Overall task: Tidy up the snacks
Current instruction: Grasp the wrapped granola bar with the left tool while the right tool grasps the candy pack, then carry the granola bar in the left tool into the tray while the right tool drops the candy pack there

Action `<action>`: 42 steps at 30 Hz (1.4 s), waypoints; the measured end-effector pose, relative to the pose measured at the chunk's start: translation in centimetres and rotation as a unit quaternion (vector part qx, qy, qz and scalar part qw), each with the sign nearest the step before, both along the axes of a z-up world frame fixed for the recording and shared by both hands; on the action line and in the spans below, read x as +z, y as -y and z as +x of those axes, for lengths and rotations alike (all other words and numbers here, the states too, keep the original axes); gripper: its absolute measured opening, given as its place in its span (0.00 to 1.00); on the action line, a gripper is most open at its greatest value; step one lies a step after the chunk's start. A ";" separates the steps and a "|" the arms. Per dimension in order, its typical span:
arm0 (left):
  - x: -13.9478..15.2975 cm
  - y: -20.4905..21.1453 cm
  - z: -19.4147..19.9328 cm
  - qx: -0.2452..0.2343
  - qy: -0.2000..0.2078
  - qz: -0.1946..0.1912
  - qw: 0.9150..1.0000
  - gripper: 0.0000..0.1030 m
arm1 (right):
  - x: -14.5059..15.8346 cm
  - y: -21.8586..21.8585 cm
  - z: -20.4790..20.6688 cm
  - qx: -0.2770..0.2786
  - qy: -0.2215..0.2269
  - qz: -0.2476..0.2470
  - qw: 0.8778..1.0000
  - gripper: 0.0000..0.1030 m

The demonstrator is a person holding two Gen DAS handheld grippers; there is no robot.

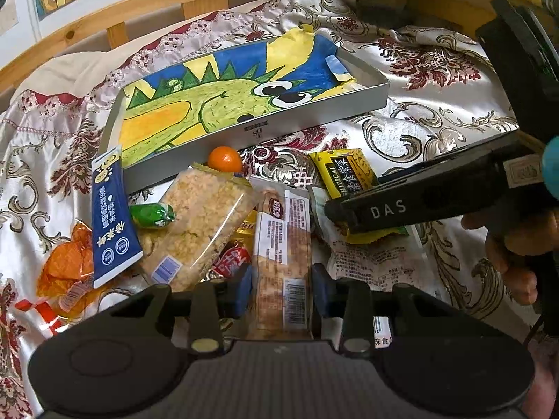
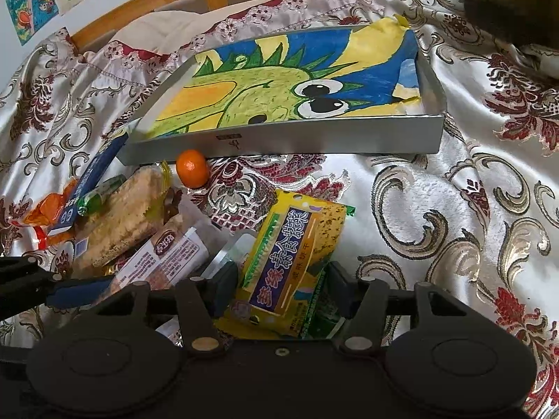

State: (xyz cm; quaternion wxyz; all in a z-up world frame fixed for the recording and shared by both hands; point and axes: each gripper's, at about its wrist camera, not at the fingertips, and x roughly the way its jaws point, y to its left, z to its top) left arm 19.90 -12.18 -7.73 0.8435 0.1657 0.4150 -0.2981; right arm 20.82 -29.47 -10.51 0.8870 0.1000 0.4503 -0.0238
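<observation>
Picking up from the snack pile, both tools at once, with nothing in the tray (image 2: 314,132) yet. Lying on the far left of the pile: an orange bag (image 1: 66,265), a blue sachet (image 1: 111,216) leaning on the tray's near left corner, a green candy (image 1: 152,213) and a rice cake (image 1: 202,220). Sitting just beside the tray's near wall: a tangerine (image 2: 192,167). Straddling a long bar (image 1: 283,262) with the left gripper (image 1: 281,295), pads either side and seemingly touching the wrapper, though whether clamping firmly is hard to tell. Further right, closing the right gripper (image 2: 279,288) around a yellow packet (image 2: 290,255), pads pressing its near end, so probably grasping it. Resting on a floral cloth (image 2: 436,209), all of it, with the tray beyond the pile and showing only its dragon drawing (image 2: 279,87) inside. Calling next, probably, for lifting each wrapper clear of its neighbours, carrying it over the near wall and laying it flat, side by side.
</observation>
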 end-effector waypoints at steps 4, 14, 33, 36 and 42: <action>0.5 -0.2 -0.1 0.010 -0.011 -0.005 1.000 0.38 | 0.6 0.4 -0.4 -0.007 -0.003 0.008 1.000 0.53; 3.1 -1.5 0.1 0.029 -0.064 -0.073 0.995 0.38 | 3.7 1.9 -3.2 -0.011 0.053 0.022 0.998 0.51; 3.7 -3.0 2.5 0.113 0.007 -0.118 0.986 0.38 | 2.6 2.3 -1.4 -0.003 0.072 -0.014 0.997 0.38; 3.4 -3.3 2.8 0.117 0.004 -0.119 0.986 0.38 | 2.1 1.8 -1.2 0.010 0.064 -0.008 0.998 0.46; 3.5 -3.3 2.5 0.112 0.008 -0.121 0.986 0.38 | 1.5 0.0 -1.2 0.053 0.040 -0.044 0.997 0.22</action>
